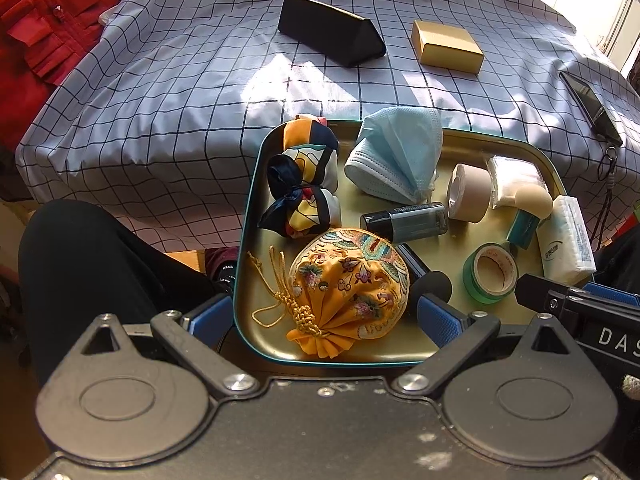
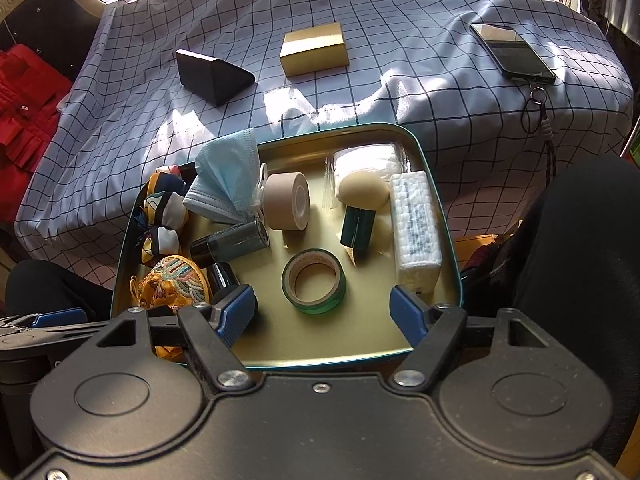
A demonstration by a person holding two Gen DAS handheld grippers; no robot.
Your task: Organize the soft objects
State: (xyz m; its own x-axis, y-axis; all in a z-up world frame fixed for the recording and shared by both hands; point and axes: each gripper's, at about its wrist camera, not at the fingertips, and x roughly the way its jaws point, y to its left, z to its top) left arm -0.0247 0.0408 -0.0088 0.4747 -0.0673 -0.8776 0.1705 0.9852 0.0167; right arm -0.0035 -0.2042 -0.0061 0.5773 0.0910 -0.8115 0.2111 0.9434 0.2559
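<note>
A gold tray [image 1: 400, 354] [image 2: 320, 356] holds the soft things. An embroidered yellow pouch [image 1: 352, 284] [image 2: 176, 280] lies at its near left. A patterned silk scarf [image 1: 304, 184] [image 2: 164, 216] lies behind it. A blue face mask [image 1: 396, 152] [image 2: 228, 184] is at the back. A tissue pack [image 1: 568, 236] [image 2: 416, 232] and a beige sponge [image 1: 534, 198] [image 2: 364, 192] are at the right. My left gripper [image 1: 326, 320] is open, its fingers either side of the pouch. My right gripper [image 2: 324, 316] is open above the green tape roll [image 2: 314, 282].
The tray also holds a beige tape roll [image 2: 288, 200], dark bottles [image 2: 232, 244] and a wrapped white pad [image 2: 368, 160]. On the checked tablecloth [image 1: 160, 100] behind lie a black triangular case [image 1: 332, 28], a gold box [image 1: 448, 46] and a phone [image 2: 512, 50].
</note>
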